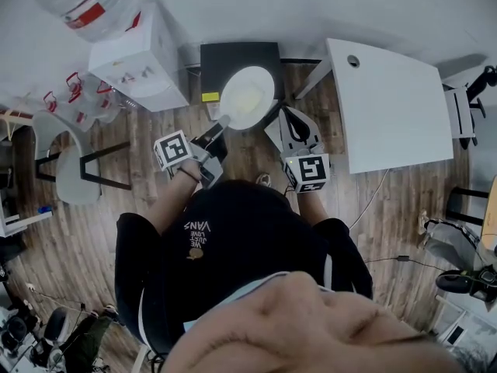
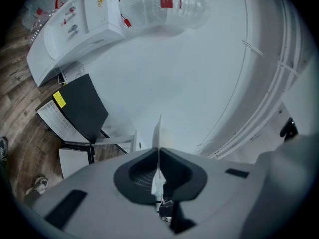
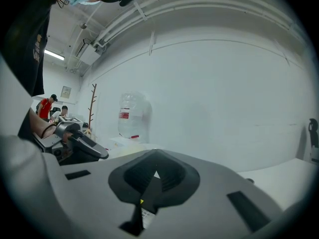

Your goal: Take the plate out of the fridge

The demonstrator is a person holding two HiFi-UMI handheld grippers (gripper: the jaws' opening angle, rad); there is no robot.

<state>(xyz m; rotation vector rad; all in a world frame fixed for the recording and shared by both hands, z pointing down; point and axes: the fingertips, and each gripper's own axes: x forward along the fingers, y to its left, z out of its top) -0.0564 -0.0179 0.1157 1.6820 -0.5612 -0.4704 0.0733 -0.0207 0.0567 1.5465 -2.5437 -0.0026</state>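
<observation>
A white plate (image 1: 247,95) hangs over the top of the small black fridge (image 1: 239,57). My left gripper (image 1: 220,125) is shut on the plate's near rim. In the left gripper view the plate (image 2: 159,131) shows edge-on, clamped between the two dark pads, and the black fridge (image 2: 79,106) with its yellow sticker stands lower left. My right gripper (image 1: 291,121) hovers just right of the plate, apart from it. In the right gripper view its jaws (image 3: 154,176) stand shut with nothing between them.
A water dispenser (image 1: 140,64) with a big clear bottle (image 1: 85,2) stands left of the fridge. A white table (image 1: 388,99) is on the right, and a white chair (image 1: 70,165) on the left. The floor is wood planks (image 1: 248,154).
</observation>
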